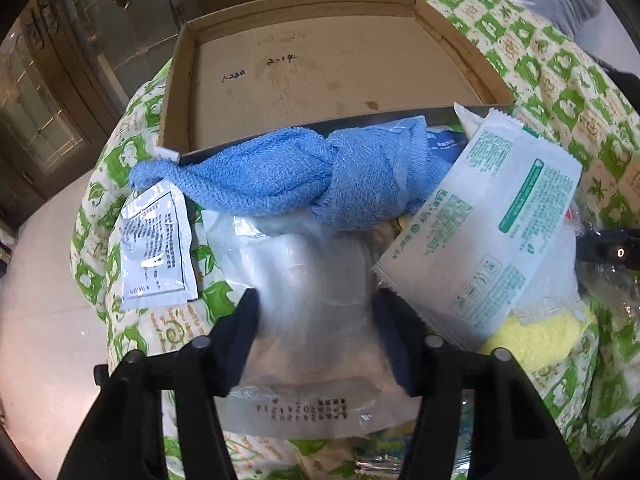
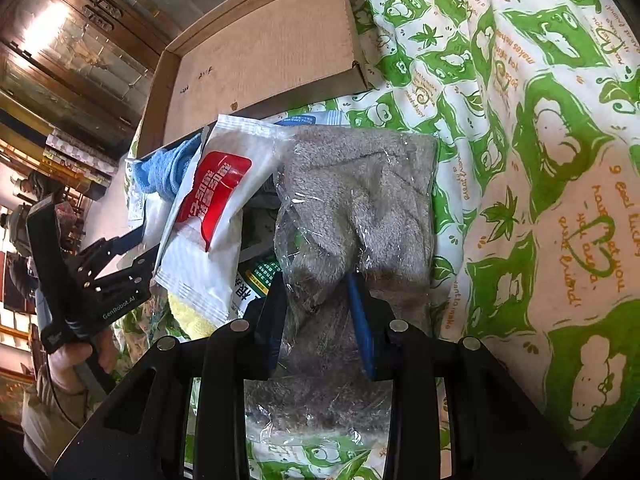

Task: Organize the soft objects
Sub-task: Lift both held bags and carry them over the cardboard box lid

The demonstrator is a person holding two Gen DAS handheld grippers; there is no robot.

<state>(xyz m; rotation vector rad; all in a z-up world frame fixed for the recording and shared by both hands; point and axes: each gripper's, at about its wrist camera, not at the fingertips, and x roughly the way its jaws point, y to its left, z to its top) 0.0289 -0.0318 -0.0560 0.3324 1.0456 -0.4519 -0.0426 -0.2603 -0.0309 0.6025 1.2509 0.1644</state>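
Observation:
Between the fingers of my left gripper lies a clear plastic packet with white contents, and the pads press on its sides. Past it a knotted blue towel rests against the front wall of an open cardboard box. My right gripper is shut on a grey fluffy towel in a clear bag, pinching its near end. In the right wrist view the left gripper reaches in from the left, below the blue towel and the cardboard box.
A white packet with green print, a small white sachet and a yellow cloth lie around the pile. A red-and-white packet leans on it. All rest on a green-and-white printed blanket. A hand holds the left gripper.

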